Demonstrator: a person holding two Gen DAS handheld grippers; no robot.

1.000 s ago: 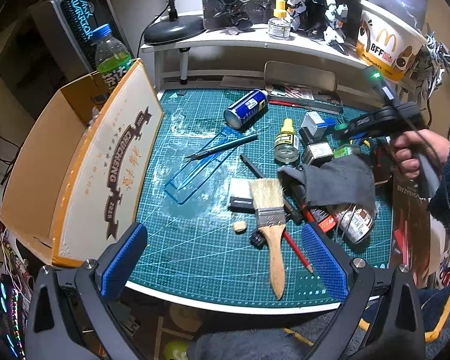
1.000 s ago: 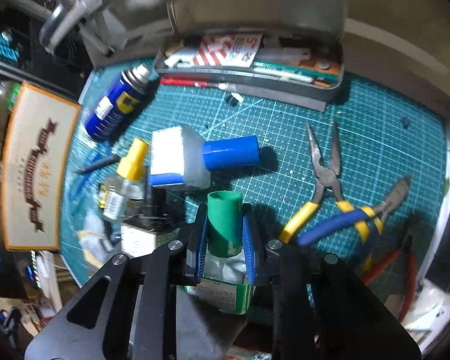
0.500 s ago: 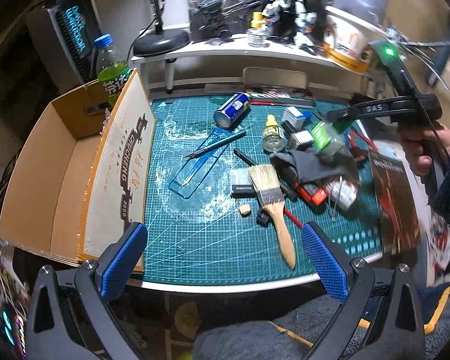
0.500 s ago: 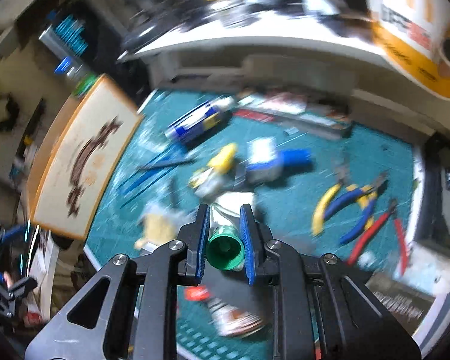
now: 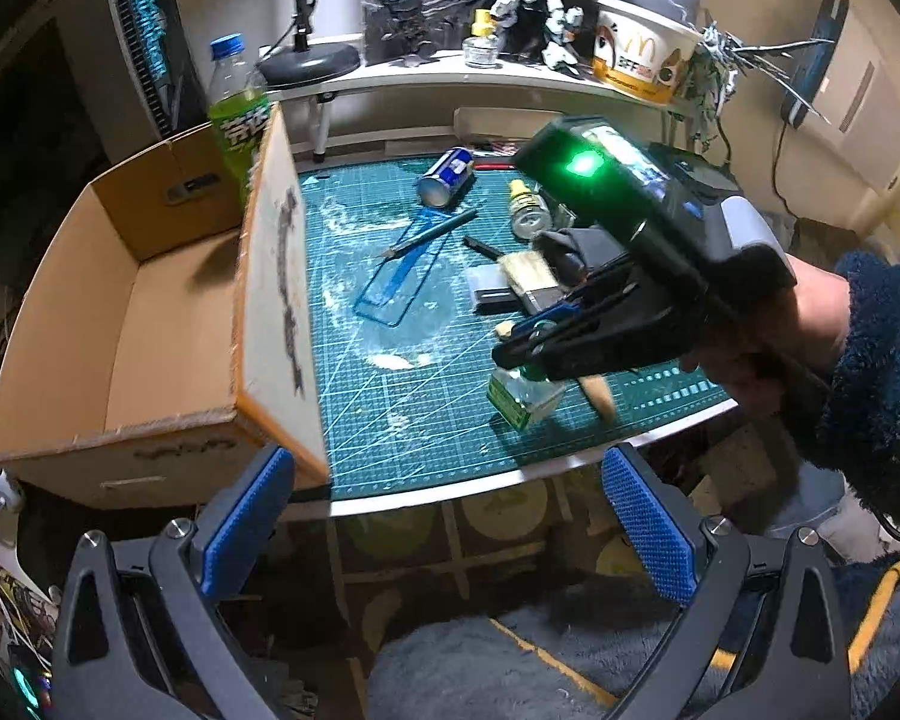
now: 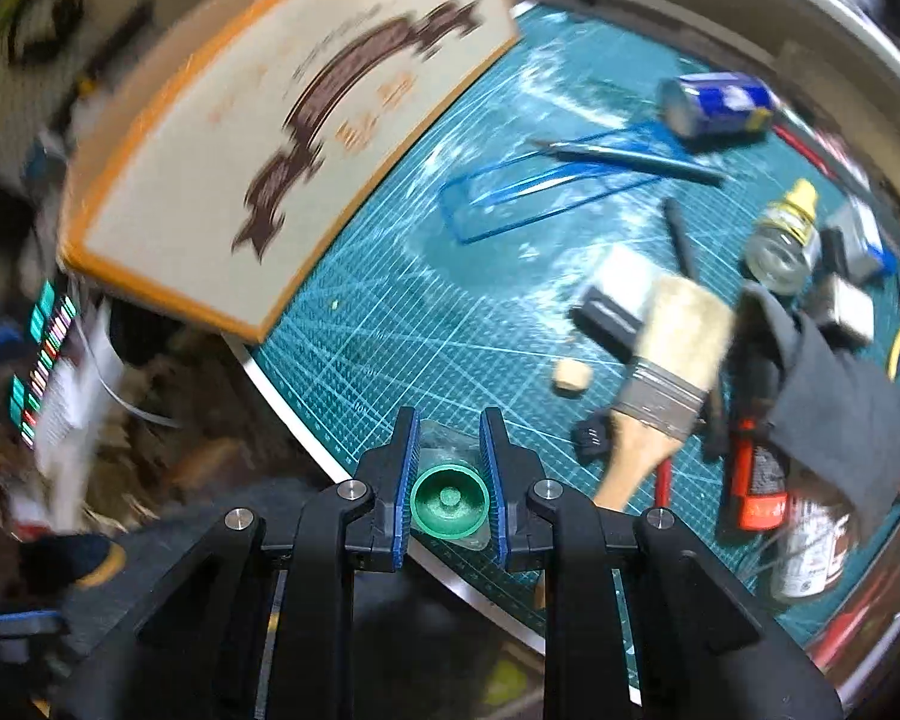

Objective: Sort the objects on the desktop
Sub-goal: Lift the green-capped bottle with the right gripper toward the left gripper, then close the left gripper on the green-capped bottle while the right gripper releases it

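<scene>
Jaws of the right gripper [image 6: 449, 477] stay clamped on the green-capped bottle [image 6: 449, 501], which has left the clutter and now hangs over the desk's [image 5: 450, 420] front edge near the cardboard box [image 5: 150, 330]. Left gripper [image 5: 450, 534] jaws gape empty.

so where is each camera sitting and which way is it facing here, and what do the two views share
Left wrist: on the left gripper, open and empty, looking down across the cutting mat toward the shelf; shows the right gripper, its hand and a fleecy sleeve.
Right wrist: on the right gripper, looking steeply down at the mat's near edge; only its fingers show, shut on a green-capped bottle.
Shared: the bottle, cardboard box, paintbrush, blue can.
</scene>
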